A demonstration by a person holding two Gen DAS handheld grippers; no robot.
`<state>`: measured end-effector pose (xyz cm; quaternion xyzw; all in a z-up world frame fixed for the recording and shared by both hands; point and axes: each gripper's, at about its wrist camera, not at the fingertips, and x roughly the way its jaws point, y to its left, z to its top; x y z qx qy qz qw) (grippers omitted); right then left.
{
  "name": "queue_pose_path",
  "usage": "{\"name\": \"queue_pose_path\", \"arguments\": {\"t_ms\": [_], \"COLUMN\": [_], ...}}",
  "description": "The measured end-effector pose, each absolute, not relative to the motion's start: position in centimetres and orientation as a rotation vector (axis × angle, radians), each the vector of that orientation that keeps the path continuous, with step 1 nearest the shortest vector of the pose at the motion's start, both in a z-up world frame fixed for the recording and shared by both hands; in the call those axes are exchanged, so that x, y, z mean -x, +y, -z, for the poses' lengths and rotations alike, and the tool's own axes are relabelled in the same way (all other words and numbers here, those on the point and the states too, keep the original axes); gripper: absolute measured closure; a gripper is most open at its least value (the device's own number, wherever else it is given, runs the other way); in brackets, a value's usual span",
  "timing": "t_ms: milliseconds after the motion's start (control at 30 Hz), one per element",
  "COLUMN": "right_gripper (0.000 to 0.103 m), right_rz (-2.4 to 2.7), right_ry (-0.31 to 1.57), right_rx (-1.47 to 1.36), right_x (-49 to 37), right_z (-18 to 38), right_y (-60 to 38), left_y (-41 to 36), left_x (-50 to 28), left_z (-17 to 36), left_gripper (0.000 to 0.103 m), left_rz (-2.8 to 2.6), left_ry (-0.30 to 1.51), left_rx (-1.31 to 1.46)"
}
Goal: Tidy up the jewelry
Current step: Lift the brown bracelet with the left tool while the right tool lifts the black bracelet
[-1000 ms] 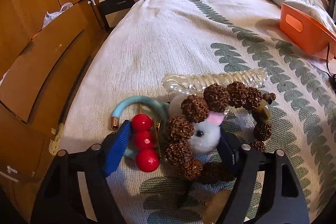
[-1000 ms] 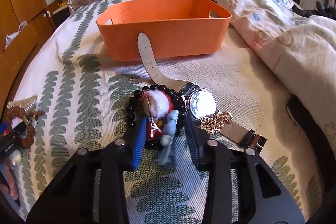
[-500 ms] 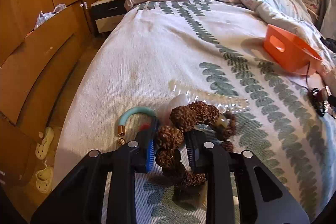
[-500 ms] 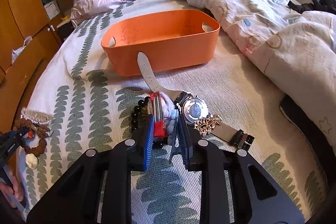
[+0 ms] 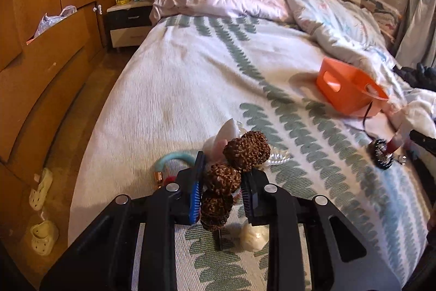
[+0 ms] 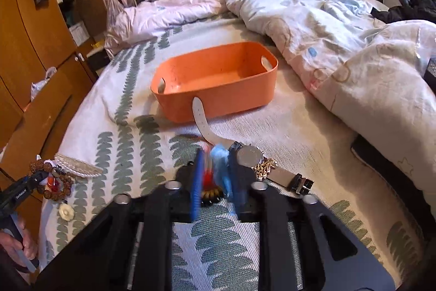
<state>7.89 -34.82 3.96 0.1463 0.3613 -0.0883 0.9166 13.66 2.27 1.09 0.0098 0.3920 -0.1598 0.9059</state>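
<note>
My left gripper (image 5: pixel 222 182) is shut on a brown knobbly-bead bracelet (image 5: pixel 234 162) and holds it lifted above the bed; a cream pendant (image 5: pixel 253 235) hangs below. A teal bangle (image 5: pixel 171 158) and a pearl hair clip (image 5: pixel 278 157) lie under it. My right gripper (image 6: pixel 215 176) is shut on a black bead bracelet (image 6: pixel 211 194) with red, white and blue charms (image 6: pixel 219 157), raised and blurred. A watch with a white strap (image 6: pixel 249 156) and a gold charm (image 6: pixel 264 165) lie beside it. The orange bin (image 6: pixel 215 79) stands ahead, with nothing in it.
A crumpled duvet (image 6: pixel 340 26) covers the right and far side of the bed. A wooden wardrobe (image 5: pixel 41 45) and a nightstand (image 5: pixel 128 21) stand to the left. Slippers (image 5: pixel 41 187) lie on the floor. A dark object (image 6: pixel 381 162) lies at the bed's right edge.
Both grippers closed on their bracelets and lifted them off the bed. The left one rose with the brown beads; the right one rose with the black beads, leaving the watch behind.
</note>
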Motion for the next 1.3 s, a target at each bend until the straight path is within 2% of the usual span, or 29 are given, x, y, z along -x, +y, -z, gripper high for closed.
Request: {"name": "queue_pose_path", "arguments": {"t_ms": [333, 533, 633, 767, 900, 1300], "right_gripper": [0.091, 0.091, 0.083, 0.08, 0.069, 0.068], "right_rz": [0.143, 0.118, 0.116, 0.146, 0.151, 0.16], "right_ry": [0.711, 0.782, 0.834, 0.848, 0.884, 0.925], "right_rx": [-0.353, -0.333, -0.251, -0.217, -0.233, -0.261], "right_x": [-6.6, -7.1, -7.8, -8.6, -10.3, -12.0], "right_z": [-5.2, -3.2, -1.7, -1.0, 0.5, 3.1], "right_y": [-35.6, -34.9, -33.2, -33.1, -34.4, -35.3], "left_y": [1.9, 1.6, 1.7, 1.7, 1.5, 1.0], "left_x": [-12.3, -11.8, -11.8, -11.8, -11.6, -11.4], "left_z": [-2.6, -2.8, -2.8, -2.8, -2.4, -2.2], "left_gripper": [0.078, 0.078, 0.078, 0.078, 0.078, 0.078], "left_rz": [0.39, 0.399, 0.401, 0.402, 0.404, 0.409], "left_ry": [0.754, 0.749, 0.75, 0.751, 0.757, 0.76], "left_rx": [-0.031, -0.034, -0.03, -0.03, -0.034, -0.042]}}
